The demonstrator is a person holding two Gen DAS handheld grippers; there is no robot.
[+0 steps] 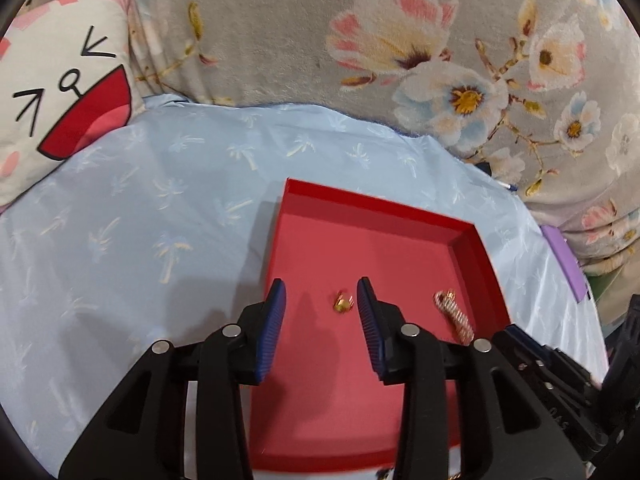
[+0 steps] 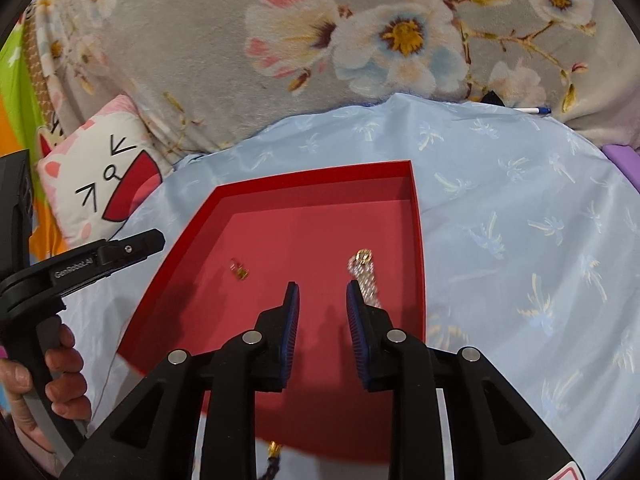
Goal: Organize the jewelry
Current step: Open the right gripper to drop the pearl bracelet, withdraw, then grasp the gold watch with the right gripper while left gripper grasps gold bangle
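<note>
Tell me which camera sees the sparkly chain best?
The left wrist view. There the sparkly chain lies in plain sight on the red tray, to the right of the left tongs. In the right wrist view the chain is partly hidden behind a finger of the right tongs.

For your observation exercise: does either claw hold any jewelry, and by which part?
Nothing is held. Both the left claw and right claw are open above the red tray.
</note>
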